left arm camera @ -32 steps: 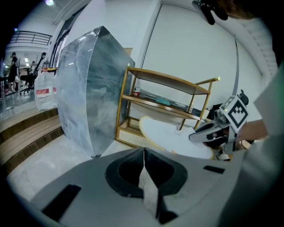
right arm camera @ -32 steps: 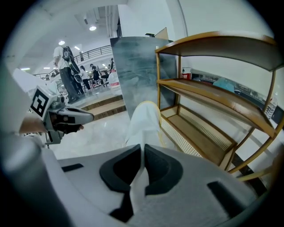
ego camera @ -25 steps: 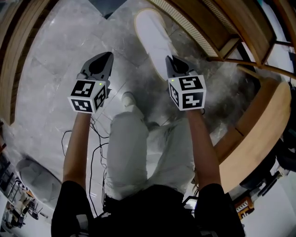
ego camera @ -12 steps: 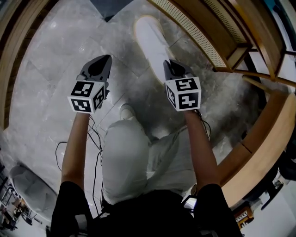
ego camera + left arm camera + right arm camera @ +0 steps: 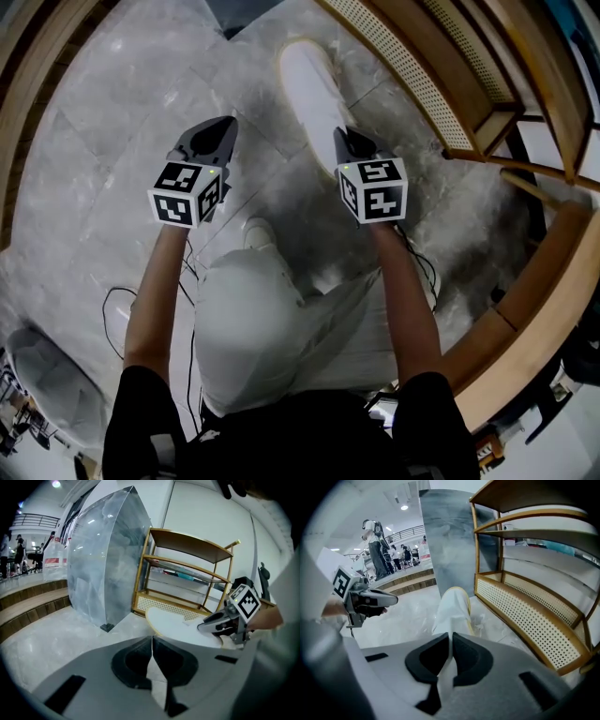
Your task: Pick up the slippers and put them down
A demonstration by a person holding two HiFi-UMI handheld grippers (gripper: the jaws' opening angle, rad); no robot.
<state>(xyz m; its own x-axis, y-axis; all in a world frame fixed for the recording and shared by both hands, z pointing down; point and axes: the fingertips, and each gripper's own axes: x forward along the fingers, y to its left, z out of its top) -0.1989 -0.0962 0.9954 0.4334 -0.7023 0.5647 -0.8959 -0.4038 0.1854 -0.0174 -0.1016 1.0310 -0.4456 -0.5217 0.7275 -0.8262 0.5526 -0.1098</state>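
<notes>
One long white slipper (image 5: pixel 314 94) with a yellowish sole edge shows over the grey marble floor. My right gripper (image 5: pixel 350 141) is shut on its near end, and in the right gripper view the slipper (image 5: pixel 452 609) runs straight out from the closed jaws. Whether its far tip touches the floor, I cannot tell. My left gripper (image 5: pixel 221 128) is to the slipper's left, shut and holding nothing. In the left gripper view the slipper (image 5: pixel 180 625) and the right gripper (image 5: pixel 218 620) lie to the right. No second slipper is in view.
A wooden shelf rack (image 5: pixel 412 75) with a perforated bottom shelf stands close on the right. A grey marble-faced column (image 5: pixel 108 564) rises ahead. Wooden steps (image 5: pixel 19 112) border the left. Cables (image 5: pixel 122 300) lie on the floor by the person's legs. People stand far back (image 5: pixel 375 545).
Both grippers have sunk toward the floor, the right one carrying the slipper down with it. The person has crouched lower, knee bent further forward.
</notes>
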